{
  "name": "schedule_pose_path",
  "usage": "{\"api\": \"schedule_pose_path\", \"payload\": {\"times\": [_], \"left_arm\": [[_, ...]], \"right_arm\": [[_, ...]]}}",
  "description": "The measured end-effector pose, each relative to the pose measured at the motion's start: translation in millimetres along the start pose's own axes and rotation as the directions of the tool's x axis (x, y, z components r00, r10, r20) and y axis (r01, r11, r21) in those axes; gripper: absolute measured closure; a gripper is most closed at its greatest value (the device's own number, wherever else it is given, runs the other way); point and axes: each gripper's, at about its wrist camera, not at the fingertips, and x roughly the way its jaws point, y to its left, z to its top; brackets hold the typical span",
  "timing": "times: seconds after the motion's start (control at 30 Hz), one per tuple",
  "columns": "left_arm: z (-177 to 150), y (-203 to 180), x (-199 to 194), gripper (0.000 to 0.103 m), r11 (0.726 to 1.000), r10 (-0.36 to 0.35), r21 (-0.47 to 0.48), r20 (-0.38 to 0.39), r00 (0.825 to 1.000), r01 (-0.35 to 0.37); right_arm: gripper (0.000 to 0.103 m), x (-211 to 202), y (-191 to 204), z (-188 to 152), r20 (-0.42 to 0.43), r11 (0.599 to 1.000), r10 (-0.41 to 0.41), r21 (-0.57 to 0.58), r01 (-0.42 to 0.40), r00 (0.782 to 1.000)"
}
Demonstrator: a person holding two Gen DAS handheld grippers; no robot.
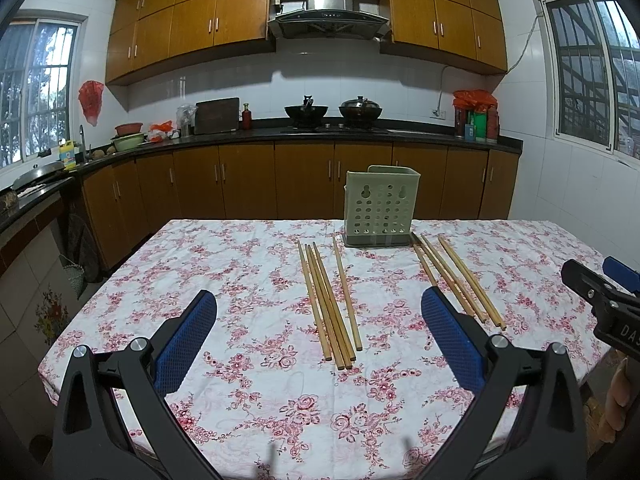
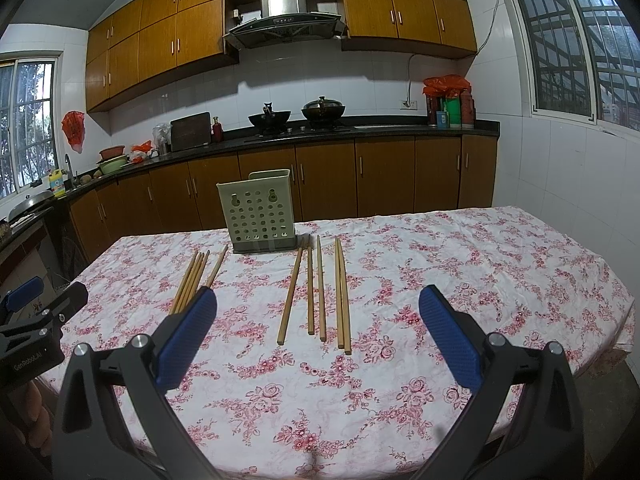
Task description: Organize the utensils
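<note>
1. A table (image 1: 248, 420) is standing in the kitchen, wearing a white cloth with a pink floral print (image 2: 500, 264) that is draping over its edges.
2. A pale green perforated utensil holder (image 1: 379, 205) is standing upright near the far edge.
3. Five wooden chopsticks (image 1: 328, 304) are lying to the left of the holder, four bunched together and one slightly apart.
4. Another group of five chopsticks (image 2: 320, 292) is lying to the right, roughly parallel, their far ends reaching just beside the holder's base.

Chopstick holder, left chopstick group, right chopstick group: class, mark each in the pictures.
Holder (image 1: 378, 210), left wrist view, its perforated front wall.
Left chopsticks (image 1: 326, 304), left wrist view, mid-shaft of the bundle.
Right chopsticks (image 2: 320, 292), right wrist view, mid-shaft of the middle stick.
</note>
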Motion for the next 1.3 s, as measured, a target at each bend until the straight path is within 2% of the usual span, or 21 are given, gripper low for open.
{"api": "schedule_pose_path", "payload": {"times": [1.3], "left_arm": [[0.0,0.0,0.2,0.002,1.0,0.0,0.0,-0.003,1.0,0.0]], "right_arm": [[0.004,0.7,0.5,0.1,-0.002,1.0,0.0,0.001,0.0,1.0]]}}
